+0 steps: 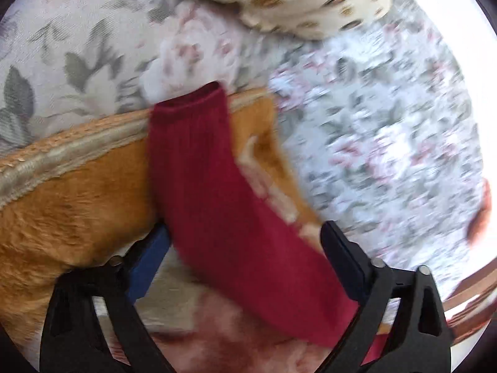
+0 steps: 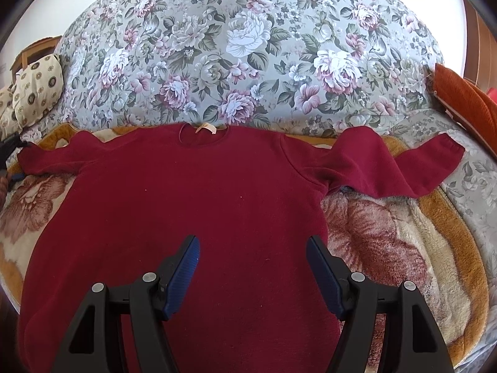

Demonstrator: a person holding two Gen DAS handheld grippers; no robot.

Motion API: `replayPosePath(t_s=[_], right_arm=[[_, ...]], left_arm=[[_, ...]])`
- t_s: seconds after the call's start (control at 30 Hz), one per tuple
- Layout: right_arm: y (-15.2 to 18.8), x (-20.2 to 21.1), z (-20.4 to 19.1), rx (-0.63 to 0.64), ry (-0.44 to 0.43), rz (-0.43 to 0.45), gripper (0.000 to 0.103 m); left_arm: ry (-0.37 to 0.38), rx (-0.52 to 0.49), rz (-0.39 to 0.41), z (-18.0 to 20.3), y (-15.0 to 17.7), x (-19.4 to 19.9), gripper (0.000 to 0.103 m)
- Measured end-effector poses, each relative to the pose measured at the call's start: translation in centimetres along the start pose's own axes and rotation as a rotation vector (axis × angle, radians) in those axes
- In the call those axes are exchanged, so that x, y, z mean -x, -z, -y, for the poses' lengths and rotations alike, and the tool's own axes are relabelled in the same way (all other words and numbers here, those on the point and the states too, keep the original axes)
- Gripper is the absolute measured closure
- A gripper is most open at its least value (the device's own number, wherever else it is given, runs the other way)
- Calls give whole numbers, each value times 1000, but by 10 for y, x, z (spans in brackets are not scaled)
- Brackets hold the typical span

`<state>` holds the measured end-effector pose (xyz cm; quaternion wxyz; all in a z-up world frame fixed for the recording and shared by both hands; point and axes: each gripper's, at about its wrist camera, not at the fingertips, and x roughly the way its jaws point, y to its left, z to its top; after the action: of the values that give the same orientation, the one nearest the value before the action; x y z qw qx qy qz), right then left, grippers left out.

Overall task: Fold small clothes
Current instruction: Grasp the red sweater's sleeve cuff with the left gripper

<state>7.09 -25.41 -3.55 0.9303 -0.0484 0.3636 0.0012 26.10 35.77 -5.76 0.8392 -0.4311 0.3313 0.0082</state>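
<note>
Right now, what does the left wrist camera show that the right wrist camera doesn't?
Only the left wrist view shows the open left gripper straddling one dark red sleeve, blurred. Only the right wrist view shows the whole dark red long-sleeved sweater spread flat, its neck label, the other sleeve, and the open right gripper above its body. Both show the grey floral bedcover and orange plush blanket.

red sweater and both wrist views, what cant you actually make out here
- Left wrist view: motion blur smears the floral sofa, so nothing fine reads there.
- Left wrist view: whether the left gripper touches the sleeve lying between its open fingers; blur hides it.
- Right wrist view: the red sweater has its hem cut off by the bottom edge and the right gripper.
- Right wrist view: the neck label is too small to read.
</note>
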Motion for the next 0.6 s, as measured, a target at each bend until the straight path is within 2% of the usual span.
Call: replayPosePath(t_s=[0.07, 0.1, 0.2, 0.27, 0.3, 0.33, 0.37, 0.4, 0.47, 0.5, 0.6], right_arm=[[0, -1, 0, -5, 2, -6, 34], [0, -1, 1, -9, 4, -6, 34], [0, -2, 0, -4, 3, -8, 34], [0, -1, 0, -5, 0, -3, 34], [0, -1, 1, -8, -1, -3, 34], [0, -1, 1, -11, 0, -4, 34], [0, -1, 2, -15, 0, -6, 34], [0, -2, 2, -16, -1, -8, 34], [0, -3, 2, -16, -5, -12, 34], [0, -2, 2, -17, -5, -12, 34], [0, -2, 2, -21, -6, -8, 34]], left_arm=[[32, 5, 1, 3, 2, -1, 14], [18, 1, -4, 3, 1, -3, 16], [-82, 20, 22, -5, -5, -6, 28], [-131, 64, 32, -14, -5, -9, 52], [-158, 74, 41, -15, -3, -10, 55], [-188, 72, 35, -16, -2, -14, 67], [-226, 68, 23, -15, 0, -18, 84], [-269, 60, 29, -14, 1, -18, 89], [-280, 56, 88, -8, 2, -7, 96], [-286, 37, 116, -2, 3, -1, 96], [-222, -88, 177, 38, 15, 14, 96]])
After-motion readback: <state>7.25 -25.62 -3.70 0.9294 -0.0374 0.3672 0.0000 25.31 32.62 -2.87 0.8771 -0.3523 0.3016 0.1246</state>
